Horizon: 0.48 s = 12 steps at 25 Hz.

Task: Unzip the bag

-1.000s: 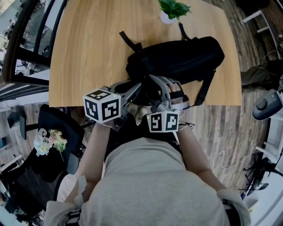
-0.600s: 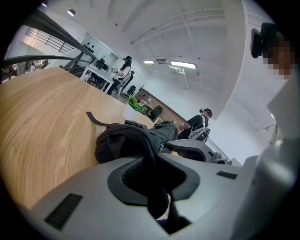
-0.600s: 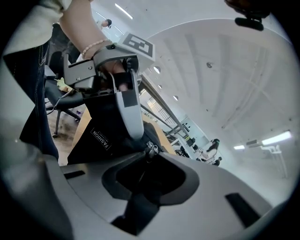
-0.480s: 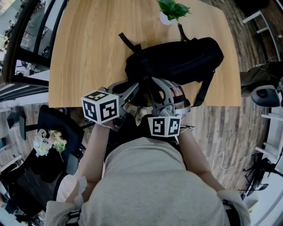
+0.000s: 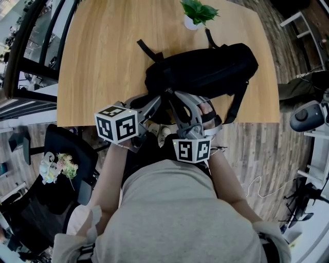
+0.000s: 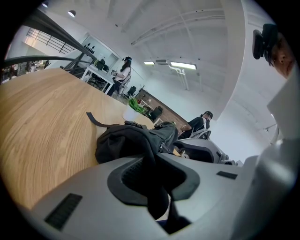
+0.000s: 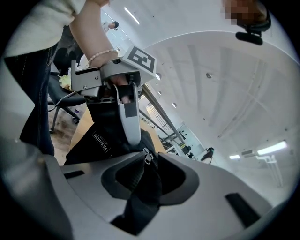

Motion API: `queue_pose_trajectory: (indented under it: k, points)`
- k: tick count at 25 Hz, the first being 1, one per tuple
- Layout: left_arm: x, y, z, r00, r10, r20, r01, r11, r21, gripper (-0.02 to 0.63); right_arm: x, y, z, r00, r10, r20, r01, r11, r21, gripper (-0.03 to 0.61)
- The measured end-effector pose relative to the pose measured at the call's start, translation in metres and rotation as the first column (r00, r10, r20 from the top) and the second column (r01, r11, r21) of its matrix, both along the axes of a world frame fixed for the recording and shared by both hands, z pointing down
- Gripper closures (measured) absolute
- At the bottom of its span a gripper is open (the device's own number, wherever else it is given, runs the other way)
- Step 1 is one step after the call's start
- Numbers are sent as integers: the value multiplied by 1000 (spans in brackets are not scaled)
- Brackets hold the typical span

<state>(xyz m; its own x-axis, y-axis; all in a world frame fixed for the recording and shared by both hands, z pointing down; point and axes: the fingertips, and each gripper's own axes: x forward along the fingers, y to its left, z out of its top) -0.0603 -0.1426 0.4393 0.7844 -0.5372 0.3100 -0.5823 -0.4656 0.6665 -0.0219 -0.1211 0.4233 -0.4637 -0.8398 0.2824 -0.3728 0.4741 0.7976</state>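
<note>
The black bag [image 5: 205, 69] lies across the wooden table [image 5: 103, 61], its near left end at the table's front edge. Both grippers meet at that end. My left gripper [image 5: 162, 101] is shut on a fold of the bag's fabric [image 6: 126, 140], which fills the gap between its jaws [image 6: 152, 164]. My right gripper [image 5: 174, 100] is closed around the zipper; the metal slider [image 7: 147, 157] sits at its jaw tips [image 7: 147, 164] and the zip tape runs down between the pads. Its jaws have just been opening a little with the zipper still pinched. The left gripper's finger [image 7: 129, 117] shows beside a white label [image 7: 102, 142].
A small potted plant [image 5: 198, 13] stands on the table behind the bag, seen also as the plant [image 6: 133, 108]. Loose straps [image 5: 149, 49] trail from the bag. An office chair [image 5: 61, 169] stands left of the person. A person [image 6: 124, 75] stands far back.
The right gripper has drawn back slightly toward the person. The bag and the left gripper have stayed where they were.
</note>
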Motion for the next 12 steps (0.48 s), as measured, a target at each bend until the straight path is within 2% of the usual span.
queue_pose_trajectory:
  k: [6,12]
  points:
    - [0,-1,0,1000,3,0,-3,1000,2,549,-3,-1,-2,999,-37,-33,38,999,33,488]
    - [3,0,0,1000,14,0,-14,1000,2,549,0,-11,5,989,-38,-143,48,996,73,501]
